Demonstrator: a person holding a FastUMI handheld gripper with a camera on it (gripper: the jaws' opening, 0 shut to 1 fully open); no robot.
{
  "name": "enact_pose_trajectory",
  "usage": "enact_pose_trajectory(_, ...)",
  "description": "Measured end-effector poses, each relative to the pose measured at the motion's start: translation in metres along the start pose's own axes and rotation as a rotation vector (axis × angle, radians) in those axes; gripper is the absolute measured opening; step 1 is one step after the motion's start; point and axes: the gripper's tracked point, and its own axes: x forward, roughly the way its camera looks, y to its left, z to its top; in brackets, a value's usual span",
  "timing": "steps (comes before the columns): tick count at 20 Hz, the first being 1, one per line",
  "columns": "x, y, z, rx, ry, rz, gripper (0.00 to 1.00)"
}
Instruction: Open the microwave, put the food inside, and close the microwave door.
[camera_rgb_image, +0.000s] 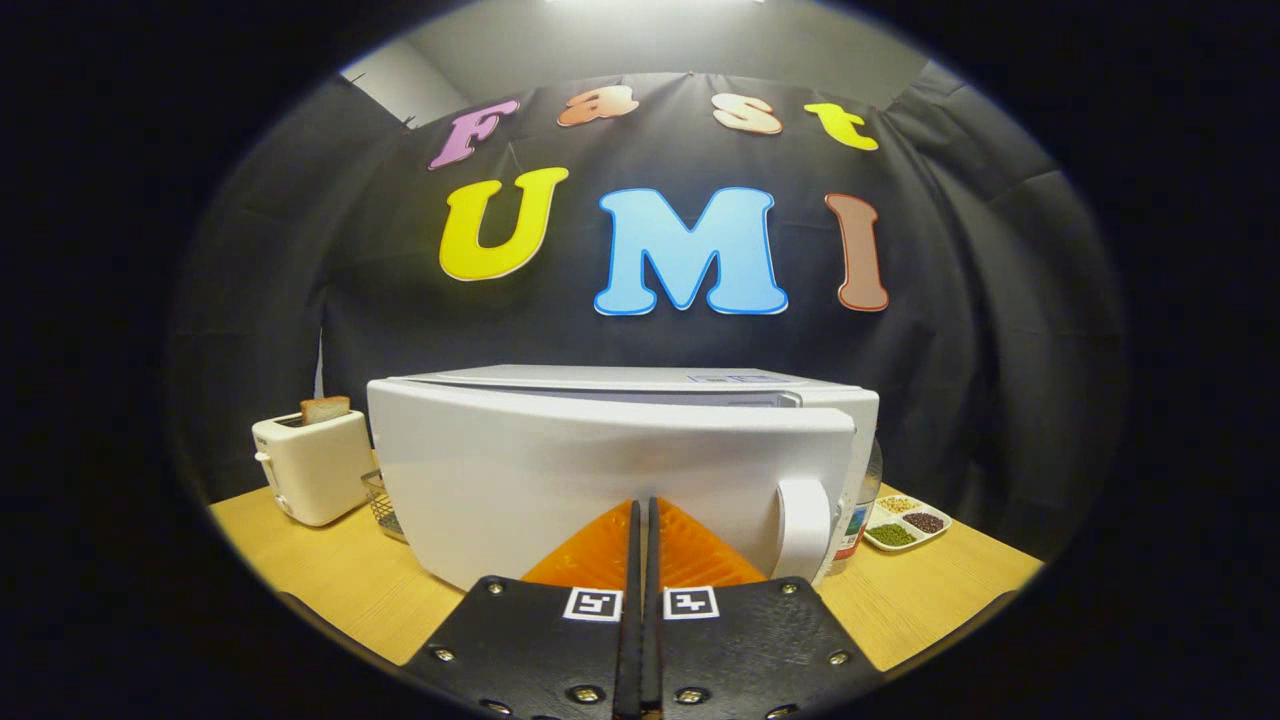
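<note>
A white microwave (610, 450) stands on the wooden table (330, 580) right in front of me. Its door (560, 480) is not flush with the body: the handle side on the right stands out a little. The curved white handle (803, 528) is at the door's lower right. My gripper (644, 505) is shut, fingers together with nothing between them, and the tips rest against or just short of the door's front near its lower middle, left of the handle. No food item for the microwave shows.
A white toaster (312, 465) with a bread slice (325, 408) stands left of the microwave, a wire basket (383, 505) between them. Right of the microwave are a bottle (858, 510) and a divided tray (905, 522) of beans.
</note>
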Motion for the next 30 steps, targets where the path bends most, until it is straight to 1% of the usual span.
enact_pose_trajectory(4,0.028,-0.006,-0.001,0.010,0.012,-0.044,0.01)
enact_pose_trajectory(7,0.048,-0.008,0.001,0.039,0.029,-0.058,0.01)
enact_pose_trajectory(9,0.051,-0.007,0.003,0.035,0.039,-0.066,0.02)
enact_pose_trajectory(10,0.053,-0.007,0.002,0.012,0.039,-0.076,0.05)
enact_pose_trajectory(12,0.052,-0.007,0.000,-0.033,0.029,-0.086,0.05)
enact_pose_trajectory(15,0.052,-0.008,0.002,-0.002,0.049,-0.067,0.05)
enact_pose_trajectory(17,0.045,-0.008,-0.002,0.004,0.087,-0.061,0.05)
enact_pose_trajectory(18,0.037,-0.003,-0.001,0.019,0.093,-0.037,0.05)
enact_pose_trajectory(22,-0.016,0.005,0.024,0.051,0.071,-0.008,0.05)
enact_pose_trajectory(27,-0.098,0.017,0.081,0.085,0.040,0.057,0.04)
enact_pose_trajectory(28,-0.114,0.021,0.098,0.096,0.032,0.077,0.04)
enact_pose_trajectory(30,-0.138,0.021,0.136,0.079,-0.017,0.080,0.05)
